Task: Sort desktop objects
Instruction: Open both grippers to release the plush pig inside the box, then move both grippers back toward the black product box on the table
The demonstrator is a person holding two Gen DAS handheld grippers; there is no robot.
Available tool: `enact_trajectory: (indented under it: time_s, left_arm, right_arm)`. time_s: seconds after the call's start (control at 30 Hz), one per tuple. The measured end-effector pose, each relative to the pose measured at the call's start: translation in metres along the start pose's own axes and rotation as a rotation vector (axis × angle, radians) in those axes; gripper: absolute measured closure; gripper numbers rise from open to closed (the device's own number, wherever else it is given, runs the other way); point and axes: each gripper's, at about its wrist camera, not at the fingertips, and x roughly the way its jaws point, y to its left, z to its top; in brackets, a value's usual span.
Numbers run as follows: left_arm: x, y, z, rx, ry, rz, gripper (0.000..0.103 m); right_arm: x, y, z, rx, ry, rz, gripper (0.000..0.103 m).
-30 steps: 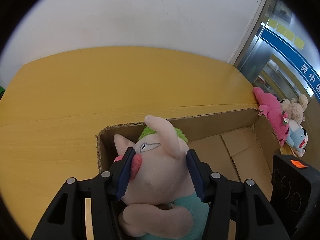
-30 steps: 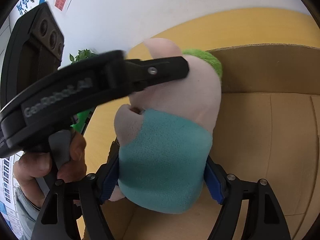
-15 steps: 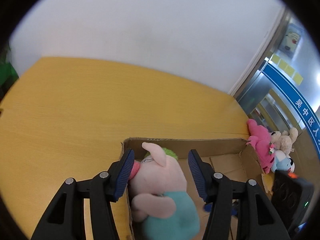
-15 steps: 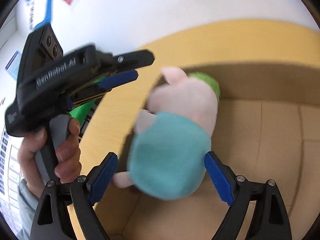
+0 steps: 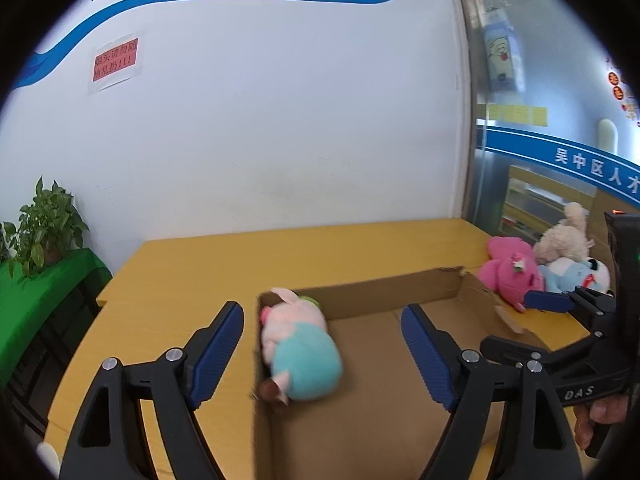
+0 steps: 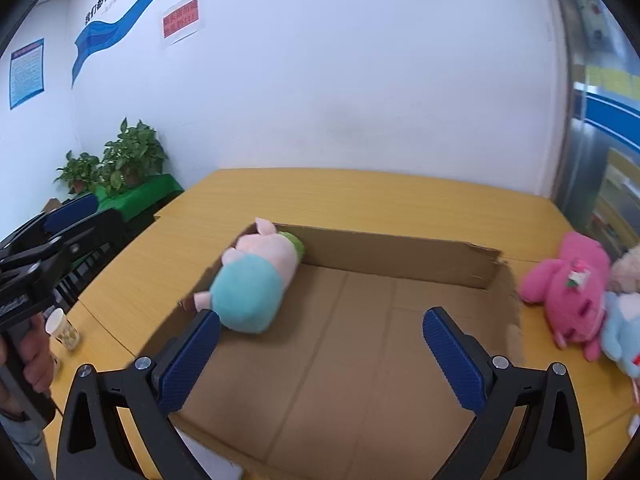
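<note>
Right wrist: both hand-held grippers released, yellow table w/ cardboard box, white wall.

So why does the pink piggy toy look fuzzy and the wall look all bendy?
Left wrist view: the pink plush pig in a teal shirt is smeared by motion blur, and the fisheye lens bows the white wall. Right wrist view: the pig is only slightly soft; black corners ring the picture.

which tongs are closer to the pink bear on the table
Right. The right tongs reach out beside the pink bear, nearly at it. The left tongs hang over the box's far end, near the pig.
</note>
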Motion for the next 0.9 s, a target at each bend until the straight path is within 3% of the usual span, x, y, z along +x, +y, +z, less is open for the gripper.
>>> enact_trajectory:
  time_s: [0.1, 0.2, 0.4, 0.6, 0.9]
  left_arm:
    - [-0.019, -0.015, -0.011, 0.000, -0.007, 0.016, 0.022]
    - [-0.032, -0.023, -0.018, -0.024, 0.006, -0.024, 0.022]
    - [-0.049, -0.044, -0.027, -0.033, 0.002, -0.032, 0.022]
    - [-0.054, -0.056, -0.036, -0.032, 0.017, -0.039, 0.022]
    - [-0.053, -0.058, -0.051, -0.036, 0.038, -0.046, 0.022]
  right_arm:
    - [-0.029, -0.009, -0.021, -0.009, 0.003, -0.046, 0.000]
    - [-0.052, -0.009, -0.038, -0.037, -0.020, -0.100, 0.000]
    - [-0.095, -0.022, -0.057, -0.064, -0.062, -0.133, 0.000]
    - [-0.102, -0.026, -0.071, -0.060, -0.099, -0.148, 0.000]
    - [-0.091, -0.024, -0.084, -0.029, -0.042, -0.115, 0.000]
